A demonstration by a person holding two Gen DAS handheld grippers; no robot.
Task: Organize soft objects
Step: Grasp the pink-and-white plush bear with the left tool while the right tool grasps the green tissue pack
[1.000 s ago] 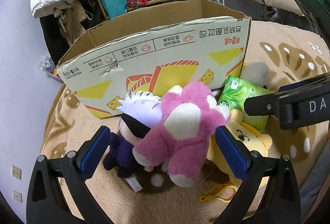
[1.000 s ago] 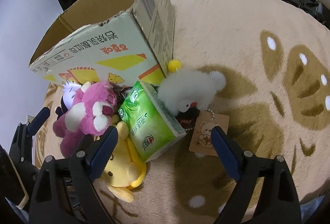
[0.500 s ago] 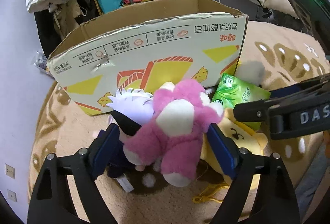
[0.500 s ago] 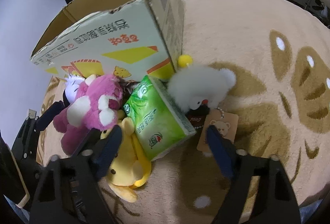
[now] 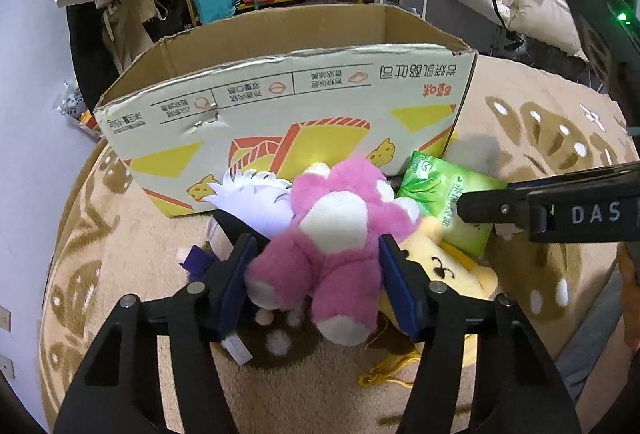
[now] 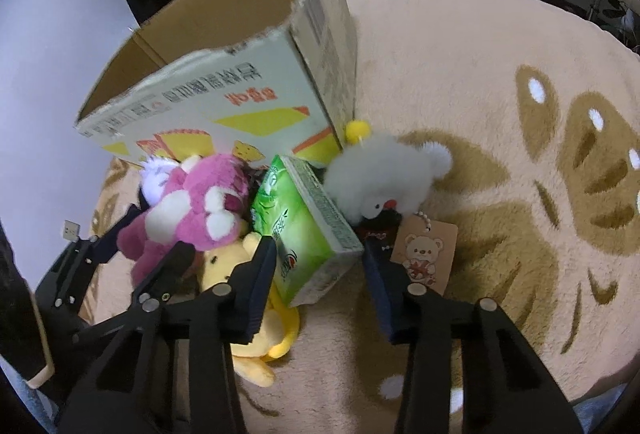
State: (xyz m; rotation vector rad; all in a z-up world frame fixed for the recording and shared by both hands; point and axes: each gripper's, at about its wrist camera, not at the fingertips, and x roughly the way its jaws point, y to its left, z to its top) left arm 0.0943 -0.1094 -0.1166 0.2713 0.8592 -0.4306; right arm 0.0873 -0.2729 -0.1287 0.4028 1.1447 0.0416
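1. Between the blue pads of the left gripper the pink plush bear is lying, body running away from the claw toward the cardboard box; the jaws have just been closing and are now pressing its flanks.
2. Ahead of the right gripper the green tissue pack is sitting, long axis running between the jaws, which have just been closing and are now touching its sides.
3. Both are lying on the rug, just before the box.
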